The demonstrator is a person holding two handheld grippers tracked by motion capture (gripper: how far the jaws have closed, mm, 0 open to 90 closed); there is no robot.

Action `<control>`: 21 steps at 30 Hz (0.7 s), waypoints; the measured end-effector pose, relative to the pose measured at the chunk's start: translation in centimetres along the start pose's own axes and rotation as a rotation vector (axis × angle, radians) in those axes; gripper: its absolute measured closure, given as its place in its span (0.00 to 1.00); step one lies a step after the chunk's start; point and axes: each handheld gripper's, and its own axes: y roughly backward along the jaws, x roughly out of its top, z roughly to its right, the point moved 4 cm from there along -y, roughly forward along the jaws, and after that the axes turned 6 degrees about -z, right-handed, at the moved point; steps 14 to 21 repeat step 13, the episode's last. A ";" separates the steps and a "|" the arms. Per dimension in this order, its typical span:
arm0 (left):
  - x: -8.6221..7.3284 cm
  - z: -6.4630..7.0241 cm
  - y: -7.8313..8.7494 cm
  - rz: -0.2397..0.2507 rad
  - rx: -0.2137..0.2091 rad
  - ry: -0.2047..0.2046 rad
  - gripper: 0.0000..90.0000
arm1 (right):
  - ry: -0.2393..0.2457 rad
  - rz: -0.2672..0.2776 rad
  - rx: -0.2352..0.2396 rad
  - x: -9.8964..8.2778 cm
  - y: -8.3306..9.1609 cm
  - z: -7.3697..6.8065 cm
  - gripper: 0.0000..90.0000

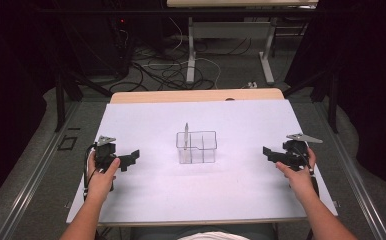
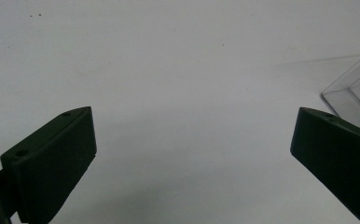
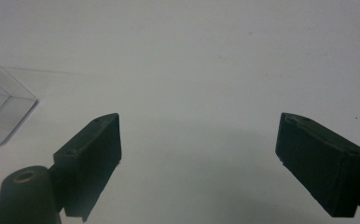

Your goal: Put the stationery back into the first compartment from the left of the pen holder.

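A clear plastic box (image 1: 196, 147) with compartments stands in the middle of the white table (image 1: 231, 195). A thin pale stick (image 1: 186, 131) stands upright in its back left compartment. My left gripper (image 1: 132, 159) rests low at the table's left, pointing toward the box, jaws wide apart with nothing between them (image 2: 194, 114). A corner of the box (image 2: 355, 91) shows at its right. My right gripper (image 1: 267, 152) sits at the table's right, also pointing at the box, open and empty (image 3: 199, 116). The box's corner (image 3: 1, 116) lies at its left.
A wooden strip (image 1: 196, 95) runs along the table's far edge. Beyond it, cables (image 1: 166, 70) lie on the floor around another table's white legs (image 1: 191, 50). Dark frame posts (image 1: 59, 100) stand on both sides.
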 end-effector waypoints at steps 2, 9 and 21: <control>0.0 -0.2 0.0 0.000 0.000 0.004 0.00 | 0.001 0.000 -0.001 0.0 -0.1 0.0 0.16; -0.1 -0.4 0.1 0.007 0.001 0.005 0.00 | 0.004 -0.001 -0.001 0.0 -0.2 0.0 0.16; 0.1 -0.3 0.0 0.012 -0.001 0.011 0.00 | 0.001 -0.004 -0.003 0.0 -0.3 0.2 0.16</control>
